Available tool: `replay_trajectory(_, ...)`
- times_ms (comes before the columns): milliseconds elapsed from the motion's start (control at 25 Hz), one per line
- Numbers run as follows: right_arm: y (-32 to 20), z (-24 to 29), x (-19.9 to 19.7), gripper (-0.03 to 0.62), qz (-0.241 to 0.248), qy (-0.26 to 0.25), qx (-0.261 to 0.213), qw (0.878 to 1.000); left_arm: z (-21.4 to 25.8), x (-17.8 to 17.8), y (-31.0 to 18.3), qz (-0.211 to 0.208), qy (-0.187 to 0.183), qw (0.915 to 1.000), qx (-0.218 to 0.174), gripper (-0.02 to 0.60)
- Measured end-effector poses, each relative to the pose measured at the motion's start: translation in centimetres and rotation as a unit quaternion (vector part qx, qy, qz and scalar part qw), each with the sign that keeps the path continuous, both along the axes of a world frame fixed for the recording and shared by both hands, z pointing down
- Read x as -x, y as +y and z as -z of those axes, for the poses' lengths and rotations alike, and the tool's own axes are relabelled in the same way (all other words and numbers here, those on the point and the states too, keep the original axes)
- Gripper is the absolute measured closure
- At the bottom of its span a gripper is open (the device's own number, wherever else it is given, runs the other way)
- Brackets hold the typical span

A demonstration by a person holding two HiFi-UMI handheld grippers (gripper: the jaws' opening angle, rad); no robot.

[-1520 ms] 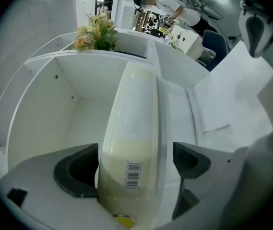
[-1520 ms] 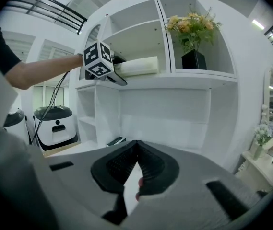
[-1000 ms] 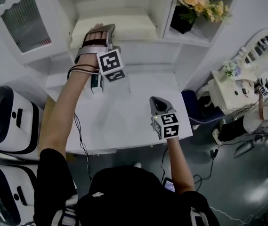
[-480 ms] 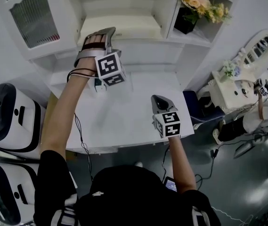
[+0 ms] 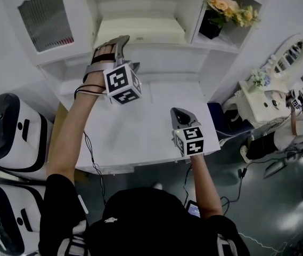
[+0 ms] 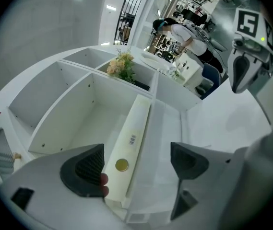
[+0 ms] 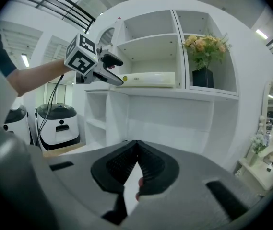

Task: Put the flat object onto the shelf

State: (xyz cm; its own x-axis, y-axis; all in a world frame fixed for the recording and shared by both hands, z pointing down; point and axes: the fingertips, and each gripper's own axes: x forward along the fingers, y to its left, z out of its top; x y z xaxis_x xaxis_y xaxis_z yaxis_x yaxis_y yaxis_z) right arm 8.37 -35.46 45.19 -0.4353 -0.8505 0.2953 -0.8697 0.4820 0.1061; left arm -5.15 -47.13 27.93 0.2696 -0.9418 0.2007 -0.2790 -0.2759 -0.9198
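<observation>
The flat object (image 5: 140, 30) is a long cream box with a barcode and a round yellow sticker; it lies on the middle shelf (image 5: 194, 42) of the white wall unit. My left gripper (image 5: 123, 40) is raised just in front of that shelf and stands open. In the left gripper view the flat object (image 6: 130, 150) rests on the shelf board between the spread jaws of the left gripper (image 6: 136, 166), close to the left one, unclamped. My right gripper (image 5: 179, 116) hovers over the table's front right, shut with nothing in it. From the right gripper (image 7: 136, 150) view the flat object (image 7: 148, 79) is on the shelf.
A black vase of flowers (image 5: 221, 10) fills the compartment to the right. The white table (image 5: 140, 132) lies below the shelf. A glass cabinet door (image 5: 39, 19) is at the upper left, white machines (image 5: 7, 137) at the left, a white vanity (image 5: 268, 97) at the right.
My left gripper has drawn back slightly from the shelf and its marker cube has dropped lower. The flat object stays on the shelf. The right gripper has barely moved.
</observation>
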Motion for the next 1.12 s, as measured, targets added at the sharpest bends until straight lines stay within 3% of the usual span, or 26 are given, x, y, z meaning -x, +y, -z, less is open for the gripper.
replay_trajectory(160, 0.7, 0.3, 0.6, 0.594, -0.002, 0.0, -0.003, 1.0, 0.0, 0.5, 1.5, -0.005, 0.024, 0.9997, -0.005, 0.168)
replay_trajectory(200, 0.9, 0.4, 0.7, 0.594, -0.002, 0.001, -0.004, 1.0, 0.3, 0.7, 2.0, -0.007, 0.032, 0.9994, -0.012, 0.196)
replay_trajectory(280, 1.4, 0.5, 1.1, 0.594, -0.003, 0.001, -0.005, 1.0, 0.9, 1.1, 2.9, -0.009, 0.055, 0.998, -0.029, 0.318)
replay_trajectory(320, 1.6, 0.6, 1.3, 0.594, -0.002, 0.001, -0.005, 1.0, 1.2, 1.4, 3.3, -0.01, 0.064, 0.9973, -0.035, 0.339)
replay_trajectory(680, 3.4, 1.6, 3.2, 0.594, -0.005, -0.004, -0.017, 1.0, 0.9, 3.6, 6.7, -0.01, 0.105, 0.9937, -0.039, 0.387)
replay_trajectory(1120, 6.4, 2.8, 6.0, 0.594, -0.007, -0.003, -0.032, 0.999, 0.5, 6.9, 11.5, -0.011, 0.18, 0.9826, -0.044, 0.504)
